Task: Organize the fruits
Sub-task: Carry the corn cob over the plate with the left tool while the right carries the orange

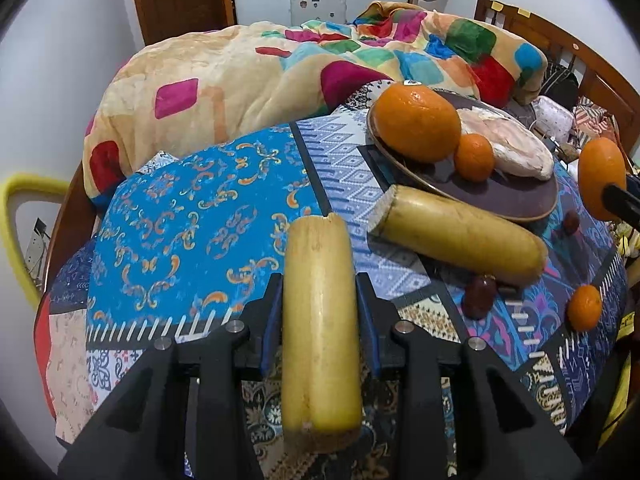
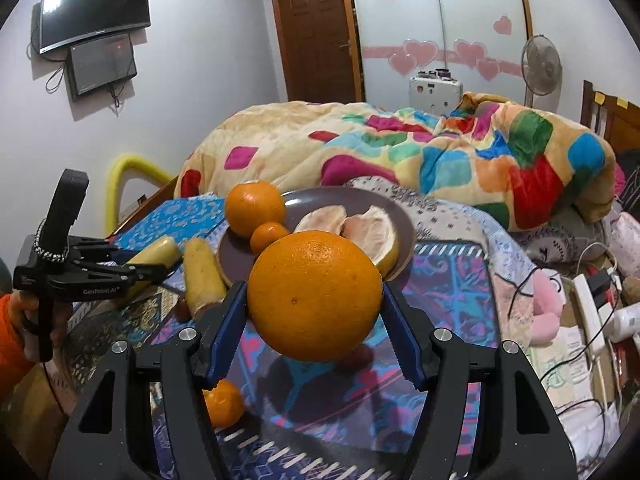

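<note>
We hold: left gripper (image 1: 320, 292) clamped on a yellow peeled banana piece (image 1: 320, 320); right gripper (image 2: 314, 304) clamped on a large round orange (image 2: 315, 296), above the patterned bedcloth (image 2: 440, 280).

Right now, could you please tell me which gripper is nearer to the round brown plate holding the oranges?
Probably right, though it's close. The right gripper, holding a large orange, hovers just before the plate; the left gripper, gripping a banana piece, sits farther back.

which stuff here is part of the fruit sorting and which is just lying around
Job: banana piece in left gripper; big orange in right gripper; plate; second banana piece; small orange.

Lying about: blanket, fan, power strip, wall screens.
</note>
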